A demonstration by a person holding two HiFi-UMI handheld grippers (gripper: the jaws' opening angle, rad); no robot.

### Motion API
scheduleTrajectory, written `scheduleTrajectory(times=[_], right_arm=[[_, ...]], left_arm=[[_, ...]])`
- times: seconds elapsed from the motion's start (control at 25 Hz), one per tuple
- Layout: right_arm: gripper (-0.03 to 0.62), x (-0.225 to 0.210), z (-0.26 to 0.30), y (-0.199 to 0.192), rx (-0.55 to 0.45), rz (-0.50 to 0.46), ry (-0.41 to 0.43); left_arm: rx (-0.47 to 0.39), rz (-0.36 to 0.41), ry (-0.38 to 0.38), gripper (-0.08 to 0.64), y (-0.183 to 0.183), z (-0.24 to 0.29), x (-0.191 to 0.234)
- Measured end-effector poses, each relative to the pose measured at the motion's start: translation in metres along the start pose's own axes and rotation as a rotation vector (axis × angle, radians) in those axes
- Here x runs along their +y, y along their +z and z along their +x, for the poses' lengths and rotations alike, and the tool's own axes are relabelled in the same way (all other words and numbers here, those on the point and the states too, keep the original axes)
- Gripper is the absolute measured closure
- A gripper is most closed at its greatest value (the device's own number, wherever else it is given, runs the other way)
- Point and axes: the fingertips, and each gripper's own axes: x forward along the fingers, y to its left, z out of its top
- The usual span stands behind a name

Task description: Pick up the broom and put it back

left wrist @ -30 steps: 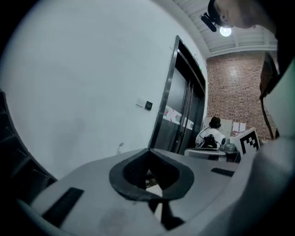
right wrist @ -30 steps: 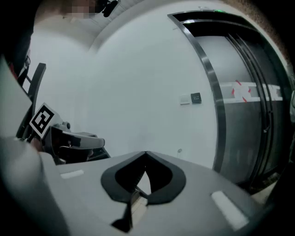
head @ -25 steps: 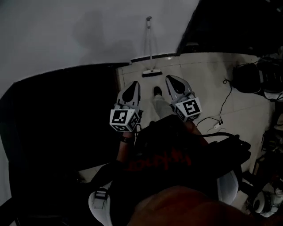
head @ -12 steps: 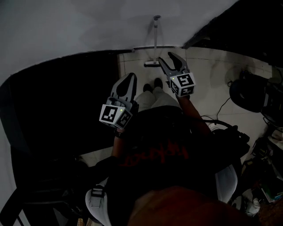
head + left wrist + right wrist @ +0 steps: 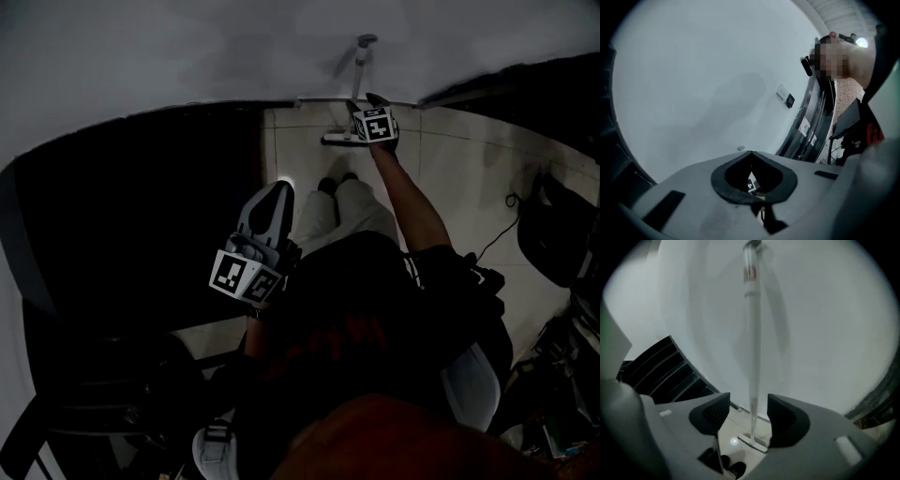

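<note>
While the broom (image 5: 753, 333) leans against the wall (image 5: 825, 333), the right gripper (image 5: 749, 411) gapes in line with its handle (image 5: 753, 380).
Left gripper (image 5: 751, 153) clenched, empty. Probably light, stiff, smooth; mid-handle offers the balanced hold.

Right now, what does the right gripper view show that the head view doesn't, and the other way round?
Only the right gripper view: the right gripper has its jaws apart, with the handle of the broom seen through the gap, untouched, and a red label near the handle's top. Only the head view: the left gripper low by the person's waist, and the person's outstretched arm. Both: the broom standing against the white wall, its head on the floor, and the person's shoes.
</note>
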Motion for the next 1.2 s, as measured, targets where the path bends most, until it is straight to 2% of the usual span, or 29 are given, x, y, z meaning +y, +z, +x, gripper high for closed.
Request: scheduleTrajectory(times=[0.08,0.12,0.16,0.2,0.28,0.4,0.48,0.56,0.68,0.76,0.88,1.04,1.2], right_arm=[[0.344,-0.007,0.035,-0.008,0.018,-0.033,-0.007],[0.388,-0.015,0.044,-0.007,0.019,-0.046,-0.022],[0.502,-0.022,0.044,-0.004,0.016,-0.053,-0.041],[0.503,-0.025,0.035,-0.001,0.007,-0.056,-0.055],[0.503,-0.009,-0.001,0.001,-0.022,-0.080,-0.031],[0.503,0.025,-0.091,0.016,-0.077,-0.172,0.011],[0.503,0.031,-0.161,0.052,-0.149,-0.223,-0.006],[0.503,0.046,-0.232,0.107,-0.251,-0.269,-0.021],[0.503,0.094,-0.333,0.191,-0.407,-0.329,-0.028],[0.503,0.122,-0.389,0.238,-0.508,-0.342,-0.033],[0.502,0.148,-0.451,0.296,-0.655,-0.320,-0.034],[0.502,0.166,-0.491,0.333,-0.749,-0.323,-0.036],[0.500,0.166,-0.493,0.323,-0.777,-0.331,-0.060]], left_arm=[[0.003,-0.002,0.009,0.554,-0.019,-0.004,0.015],[-0.002,-0.003,0.011,0.554,-0.023,-0.004,0.020],[-0.010,0.001,0.012,0.554,-0.022,-0.003,0.022],[-0.016,0.011,0.009,0.554,-0.018,-0.002,0.020],[-0.018,0.030,-0.014,0.554,0.003,-0.001,0.003],[-0.008,0.069,-0.104,0.554,0.043,0.015,-0.042],[0.002,0.090,-0.155,0.554,0.069,0.034,-0.065],[-0.001,0.108,-0.185,0.554,0.098,0.043,-0.078],[-0.029,0.161,-0.227,0.554,0.145,0.035,-0.094],[-0.060,0.201,-0.256,0.554,0.169,0.029,-0.105],[-0.087,0.276,-0.261,0.554,0.197,0.024,-0.113],[-0.121,0.290,-0.264,0.554,0.223,0.025,-0.116],[-0.168,0.232,-0.310,0.554,0.217,0.028,-0.109]])
